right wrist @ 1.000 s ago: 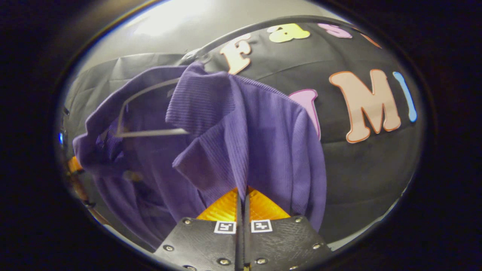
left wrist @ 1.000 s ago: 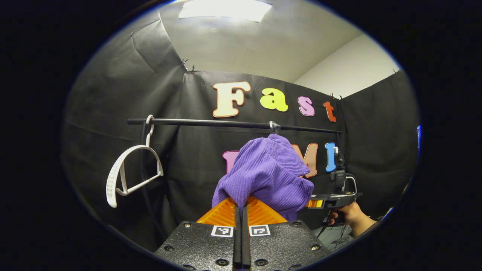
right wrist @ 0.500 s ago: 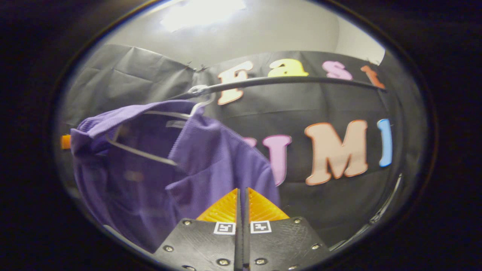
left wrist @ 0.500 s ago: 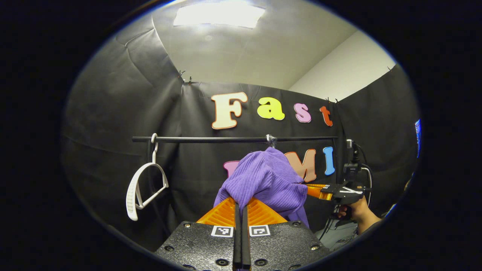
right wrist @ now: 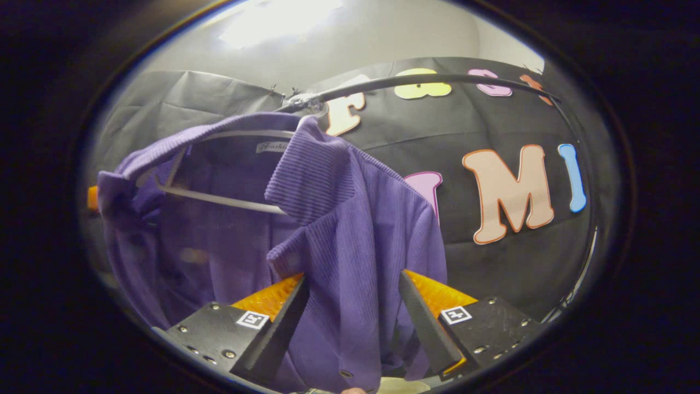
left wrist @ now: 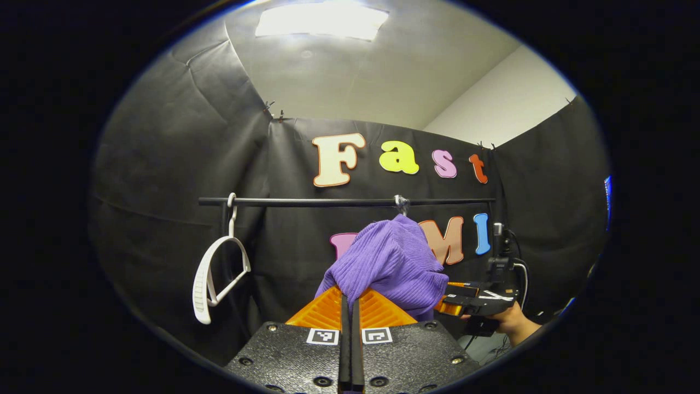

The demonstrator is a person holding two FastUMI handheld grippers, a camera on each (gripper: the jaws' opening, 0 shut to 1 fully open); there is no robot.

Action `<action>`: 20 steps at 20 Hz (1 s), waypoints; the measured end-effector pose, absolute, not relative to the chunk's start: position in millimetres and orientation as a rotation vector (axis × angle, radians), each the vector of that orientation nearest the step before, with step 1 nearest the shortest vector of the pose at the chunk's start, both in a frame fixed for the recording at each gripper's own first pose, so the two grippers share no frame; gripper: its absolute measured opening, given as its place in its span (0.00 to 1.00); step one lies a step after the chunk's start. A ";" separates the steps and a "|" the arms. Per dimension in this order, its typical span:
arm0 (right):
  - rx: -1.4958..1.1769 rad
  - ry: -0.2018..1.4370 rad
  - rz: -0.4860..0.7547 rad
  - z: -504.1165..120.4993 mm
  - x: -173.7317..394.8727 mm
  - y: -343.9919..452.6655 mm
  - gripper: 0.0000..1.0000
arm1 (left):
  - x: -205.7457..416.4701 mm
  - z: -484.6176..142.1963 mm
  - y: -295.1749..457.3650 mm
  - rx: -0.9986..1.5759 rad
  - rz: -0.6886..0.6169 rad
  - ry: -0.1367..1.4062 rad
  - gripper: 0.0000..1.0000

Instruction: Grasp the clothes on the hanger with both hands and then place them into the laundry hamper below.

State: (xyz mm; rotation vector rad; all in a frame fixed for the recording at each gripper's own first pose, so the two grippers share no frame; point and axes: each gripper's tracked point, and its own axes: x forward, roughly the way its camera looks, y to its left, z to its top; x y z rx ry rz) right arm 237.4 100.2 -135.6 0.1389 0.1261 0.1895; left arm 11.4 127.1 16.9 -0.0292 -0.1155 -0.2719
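A purple ribbed garment (right wrist: 350, 219) hangs on a pale hanger (right wrist: 219, 197) hooked over the black rail (right wrist: 437, 81). In the right gripper view my right gripper (right wrist: 354, 275) stands open, its jaws on either side of the garment's front edge below the collar. In the left gripper view my left gripper (left wrist: 350, 298) is shut on a fold of the same garment (left wrist: 391, 262) at its shoulder. The right gripper (left wrist: 444, 304) shows at the garment's right side, held by a hand (left wrist: 514, 324). The hamper is out of sight.
An empty white hanger (left wrist: 216, 276) hangs at the left end of the black rail (left wrist: 328, 202). Black cloth walls close in the back and both sides. A ceiling light (left wrist: 322, 21) shines overhead.
My right gripper was shut and has opened, and it now sits closer to the garment with the cloth between its fingers. The left gripper stays shut on the shoulder fold.
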 end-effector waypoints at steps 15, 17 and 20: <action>0.086 0.002 0.008 -86.1 262.6 37.1 0.05 | 33.7 78.1 158.9 0.055 -0.134 -0.230 0.00; 0.052 0.012 -0.015 -85.2 276.0 28.0 0.04 | 34.0 87.3 154.8 0.059 -0.125 -0.246 0.01; 0.051 -0.002 -0.059 -75.7 287.8 10.5 0.05 | 37.9 104.1 149.0 0.039 -0.123 -0.282 0.01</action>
